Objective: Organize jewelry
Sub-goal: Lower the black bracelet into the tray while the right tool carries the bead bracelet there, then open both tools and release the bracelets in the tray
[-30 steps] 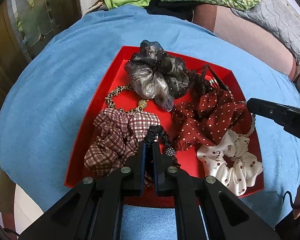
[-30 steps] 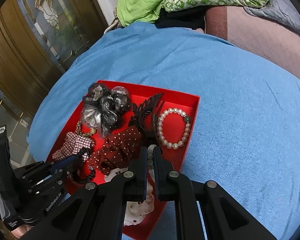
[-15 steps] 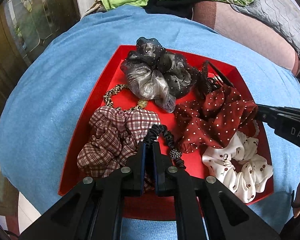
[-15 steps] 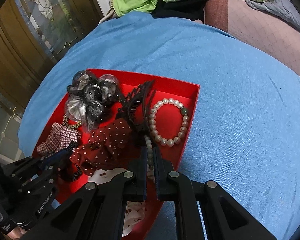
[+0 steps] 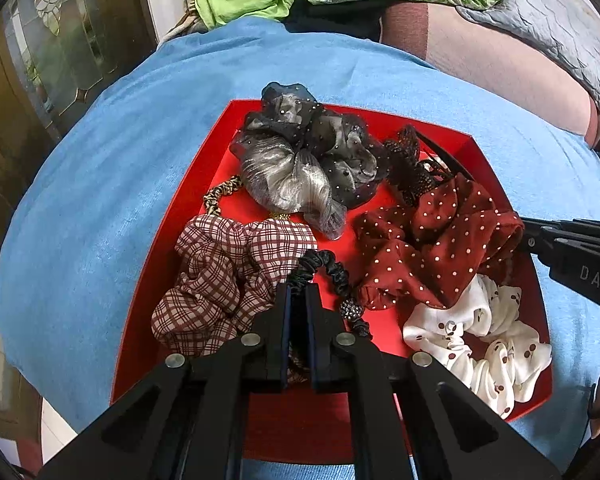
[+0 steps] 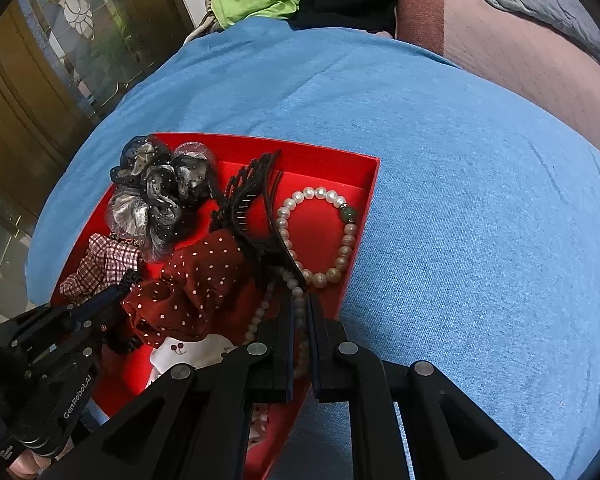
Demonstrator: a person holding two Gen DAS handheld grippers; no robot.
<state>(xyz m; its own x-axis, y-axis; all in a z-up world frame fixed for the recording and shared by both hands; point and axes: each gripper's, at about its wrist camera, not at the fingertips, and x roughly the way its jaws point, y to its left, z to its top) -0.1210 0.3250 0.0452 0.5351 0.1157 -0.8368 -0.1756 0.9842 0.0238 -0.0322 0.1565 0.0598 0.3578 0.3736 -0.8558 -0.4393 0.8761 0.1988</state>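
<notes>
Holding the left tool [image 5: 296, 292] clenched on the black hair tie [image 5: 332, 270] and the right tool [image 6: 300, 304] clenched on the pearl strand [image 6: 296, 300], both inside the red tray [image 5: 208, 184], we are judging the next move a gentle lift clear of the scrunchies.

You see a red tray [image 5: 204, 184] on a blue cloth [image 5: 100, 200]. It holds a maroon-and-cream plaid scrunchie [image 5: 220, 272], a grey and black sheer scrunchie [image 5: 300, 160] with tiny dots, a dark red scrunchie [image 5: 432, 248] with white polka dots, a white scrunchie [image 5: 480, 336] with cherries, and a pearl-white bracelet [image 6: 324, 236] with one green bead.
</notes>
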